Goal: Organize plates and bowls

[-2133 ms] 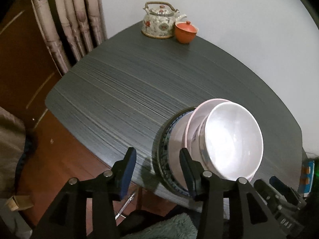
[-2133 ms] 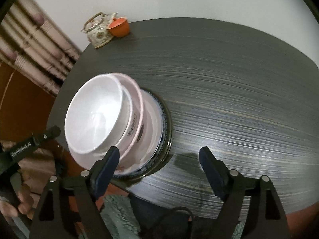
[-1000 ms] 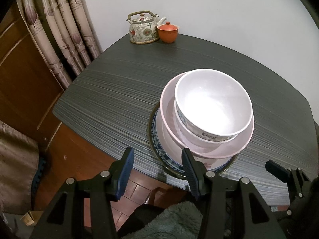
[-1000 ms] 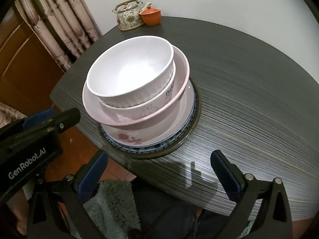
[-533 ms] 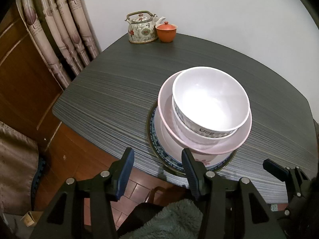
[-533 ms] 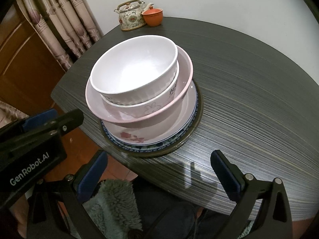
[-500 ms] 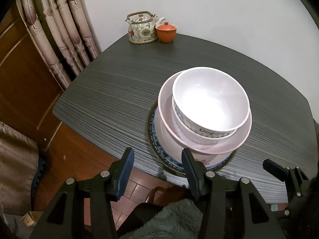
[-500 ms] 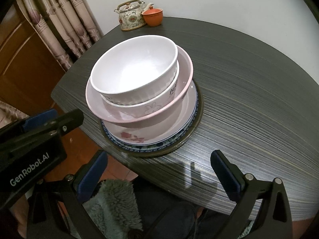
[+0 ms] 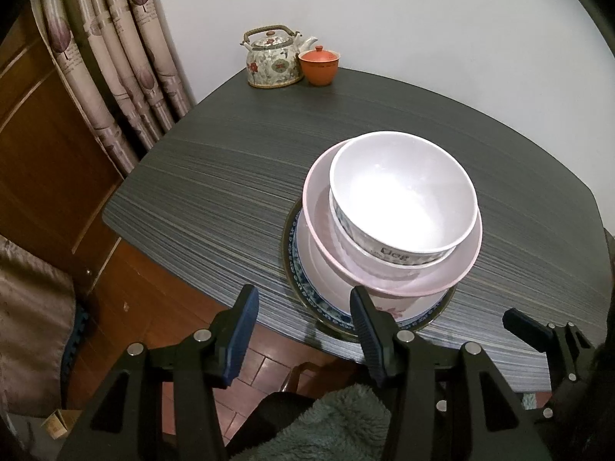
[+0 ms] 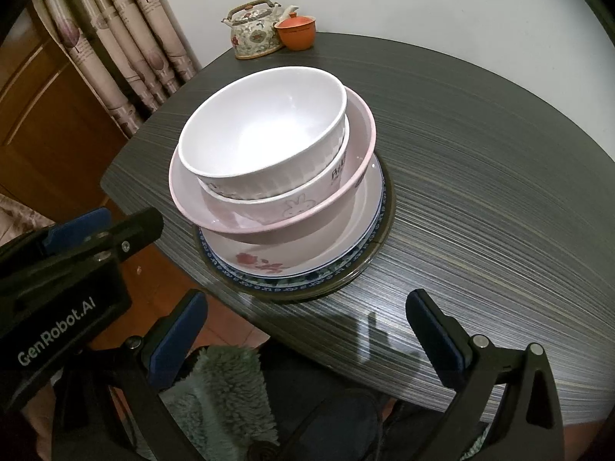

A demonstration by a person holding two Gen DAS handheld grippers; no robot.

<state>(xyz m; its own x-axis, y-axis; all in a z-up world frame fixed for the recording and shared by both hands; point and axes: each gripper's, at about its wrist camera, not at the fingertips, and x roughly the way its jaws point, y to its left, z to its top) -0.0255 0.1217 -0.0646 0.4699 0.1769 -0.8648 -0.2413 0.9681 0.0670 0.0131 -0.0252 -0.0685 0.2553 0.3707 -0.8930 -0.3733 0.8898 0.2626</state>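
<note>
on the table (image 9: 215, 176), white bowl (image 9: 403, 196) tops stacked plates (image 10: 292, 246).

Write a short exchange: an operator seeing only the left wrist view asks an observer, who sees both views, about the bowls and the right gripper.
Operator: Is anything drawn on the second bowl? I see only lettering.
Observer: Yes, a rabbit outline, on the side facing the right wrist camera.
Operator: I see only part of the right gripper. Is it open?
Observer: Yes, it is open with nothing between its fingers, and it is short of the plates.
</note>
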